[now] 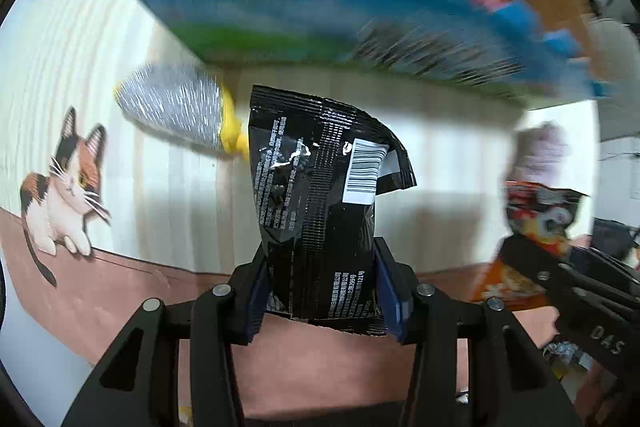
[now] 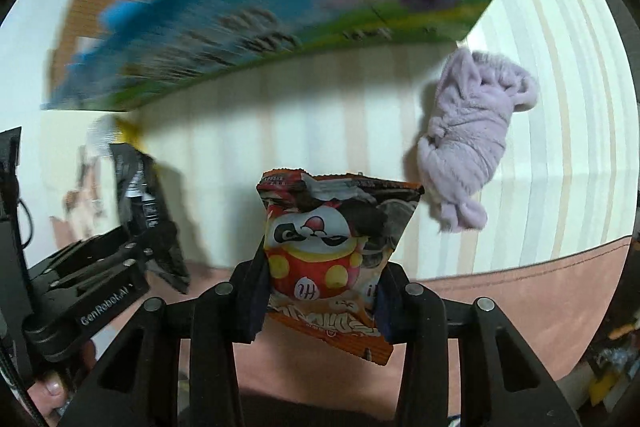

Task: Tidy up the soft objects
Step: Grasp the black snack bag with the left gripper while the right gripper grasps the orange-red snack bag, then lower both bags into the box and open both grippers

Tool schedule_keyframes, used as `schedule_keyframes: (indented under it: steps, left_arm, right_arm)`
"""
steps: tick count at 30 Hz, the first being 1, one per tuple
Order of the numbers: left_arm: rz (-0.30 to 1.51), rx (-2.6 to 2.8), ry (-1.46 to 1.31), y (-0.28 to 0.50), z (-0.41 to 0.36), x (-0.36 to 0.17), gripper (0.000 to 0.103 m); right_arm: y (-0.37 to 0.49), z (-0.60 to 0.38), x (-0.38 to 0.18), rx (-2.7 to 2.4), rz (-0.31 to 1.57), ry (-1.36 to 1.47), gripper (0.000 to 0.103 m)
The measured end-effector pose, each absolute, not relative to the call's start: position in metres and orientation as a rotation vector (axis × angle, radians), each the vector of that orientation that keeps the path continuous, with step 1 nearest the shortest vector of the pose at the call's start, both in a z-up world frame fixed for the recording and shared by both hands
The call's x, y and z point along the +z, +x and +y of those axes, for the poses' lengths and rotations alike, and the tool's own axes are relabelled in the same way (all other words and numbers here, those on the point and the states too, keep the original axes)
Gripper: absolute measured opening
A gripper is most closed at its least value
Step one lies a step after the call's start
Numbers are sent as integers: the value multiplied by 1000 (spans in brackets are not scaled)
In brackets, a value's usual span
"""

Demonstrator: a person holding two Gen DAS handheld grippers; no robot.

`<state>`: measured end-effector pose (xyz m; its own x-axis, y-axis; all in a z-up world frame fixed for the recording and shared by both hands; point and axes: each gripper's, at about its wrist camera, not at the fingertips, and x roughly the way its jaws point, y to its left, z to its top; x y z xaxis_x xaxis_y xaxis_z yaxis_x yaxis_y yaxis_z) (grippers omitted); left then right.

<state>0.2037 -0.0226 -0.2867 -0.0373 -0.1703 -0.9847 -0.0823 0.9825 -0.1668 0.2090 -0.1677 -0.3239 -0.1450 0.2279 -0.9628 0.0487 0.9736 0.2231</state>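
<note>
Claws gripped packets at centre frame: left claw (image 1: 320, 291) clamped a black packet (image 1: 316, 195), right claw (image 2: 320, 301) an orange packet (image 2: 336, 251).

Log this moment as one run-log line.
left gripper: shut on black packet | right gripper: shut on orange packet | both packets held up off striped cloth | purple towel lying on cloth

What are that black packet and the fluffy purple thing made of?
The black packet, clamped in the left gripper, looks like thin glossy plastic film: it creases sharply and throws bright glints. The purple bundle seems to be plush fleece fabric, matte and fuzzy, with soft rounded folds.
</note>
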Motion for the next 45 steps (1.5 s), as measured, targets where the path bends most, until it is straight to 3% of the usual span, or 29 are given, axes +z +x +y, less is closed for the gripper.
schedule_keyframes:
  steps: [4, 10, 14, 16, 23, 36, 38, 40, 42, 45]
  left_arm:
    - [1497, -147, -237, 215, -34, -215, 44]
    - [1400, -197, -301, 262, -20, -169, 44]
    - [1399, -174, -300, 304, -5, -159, 44]
    - [1424, -155, -292, 325, -5, -159, 44]
    - [1631, -135, -302, 389, 0, -232, 44]
    - [1812, -127, -248, 413, -9, -302, 47]
    - [1828, -111, -257, 413, -9, -304, 48]
    - [1832, -113, -282, 413, -9, -302, 48]
    - [1810, -106, -260, 413, -9, -297, 57]
    - [1753, -90, -219, 412, -9, -281, 63]
  right_arm:
    - [210, -166, -271, 239, 1642, 242, 44]
    - [248, -164, -195, 308, 1507, 275, 44]
    - [286, -155, -177, 318, 1453, 260, 44]
    - [311, -155, -178, 312, 1442, 256, 44]
    - [379, -140, -220, 301, 1512, 260, 44]
    - [409, -135, -299, 260, 1640, 229, 45]
    - [413, -137, -306, 253, 1660, 226, 49]
    - [417, -139, -309, 241, 1681, 218, 60]
    - [418, -142, -309, 237, 1681, 221, 73]
    - [419, -145, -304, 227, 1682, 204, 73]
